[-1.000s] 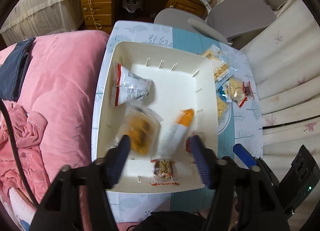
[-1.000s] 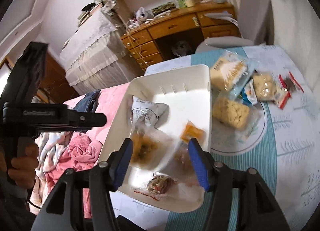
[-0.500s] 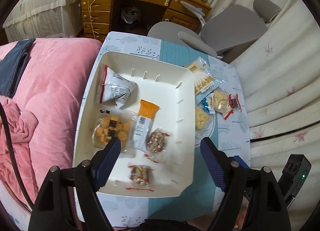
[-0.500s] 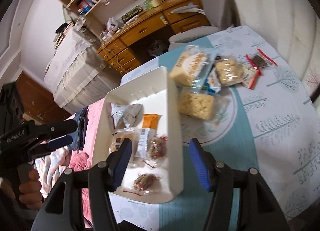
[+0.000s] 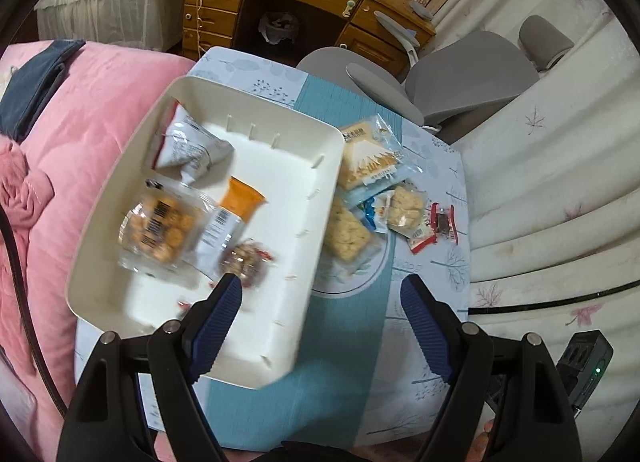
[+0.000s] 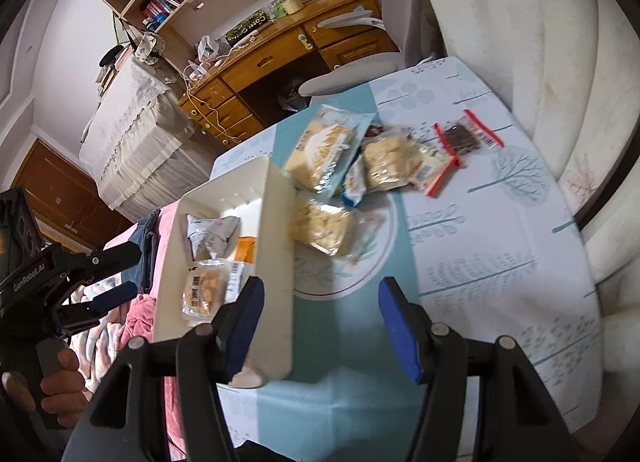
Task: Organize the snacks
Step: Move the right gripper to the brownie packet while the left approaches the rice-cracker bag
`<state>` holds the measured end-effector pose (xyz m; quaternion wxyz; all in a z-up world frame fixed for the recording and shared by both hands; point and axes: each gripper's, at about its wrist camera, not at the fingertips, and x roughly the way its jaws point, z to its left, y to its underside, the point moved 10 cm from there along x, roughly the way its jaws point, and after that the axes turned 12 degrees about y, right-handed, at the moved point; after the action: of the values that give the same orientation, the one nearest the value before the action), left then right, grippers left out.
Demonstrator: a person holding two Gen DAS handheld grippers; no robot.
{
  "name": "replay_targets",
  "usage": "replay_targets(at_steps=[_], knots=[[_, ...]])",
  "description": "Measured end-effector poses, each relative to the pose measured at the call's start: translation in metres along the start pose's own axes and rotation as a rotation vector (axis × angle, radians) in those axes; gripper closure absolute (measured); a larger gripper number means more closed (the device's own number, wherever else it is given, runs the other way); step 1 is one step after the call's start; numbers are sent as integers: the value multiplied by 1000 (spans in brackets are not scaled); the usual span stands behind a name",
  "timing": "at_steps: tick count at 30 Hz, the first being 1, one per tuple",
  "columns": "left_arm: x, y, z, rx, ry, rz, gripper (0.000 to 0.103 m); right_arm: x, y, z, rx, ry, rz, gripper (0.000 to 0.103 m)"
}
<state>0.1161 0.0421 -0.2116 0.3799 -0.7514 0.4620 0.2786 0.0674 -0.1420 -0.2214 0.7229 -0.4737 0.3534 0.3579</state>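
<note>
The white tray is the landmark here, sitting toward the left of the surface, its left edge reaching the surface's edge beside the pink bed. It seems placed there as the collecting bin, close enough for both hands to reach. Inside it, toward the far left corner, lies a grey-and-white crinkled bag; nearer, a clear pack of round golden biscuits, an orange-topped sachet overlapping it, and a small red-trimmed nut packet, blurred.

The left tongs hang over the tray's near right wall, spread wide with nothing between them. The right tongs hover just right of that wall, also wide and empty.

Right of the tray, a round plate carries a pale rice-cracker pack pressed against the tray's wall. Beyond it sit a blue-edged cake pack, a small blue-and-white sachet and another pale cracker packet, heaped together. Farthest right lies a dark bar in a clear, red-striped wrapper. These loose ones look like what remains to go in, and the wide tongs suit a reach for the next.
</note>
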Motion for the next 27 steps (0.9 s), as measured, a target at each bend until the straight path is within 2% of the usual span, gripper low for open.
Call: replay_targets(at_steps=[10,16,21,27], knots=[[50,29,-45,-61,-17,22,22,2,-28,-62,-40,19,7,43],[86,38,-63,-97,-59,55,21,12,-50,-91,-48,37,-14,43],[116,38,-73,-126,-99,90,21,26,-72,-110,-71,66,-63,43],[149,27,-75,-185,-148,88,17,52,-102,-126,-111,109,-147,43]])
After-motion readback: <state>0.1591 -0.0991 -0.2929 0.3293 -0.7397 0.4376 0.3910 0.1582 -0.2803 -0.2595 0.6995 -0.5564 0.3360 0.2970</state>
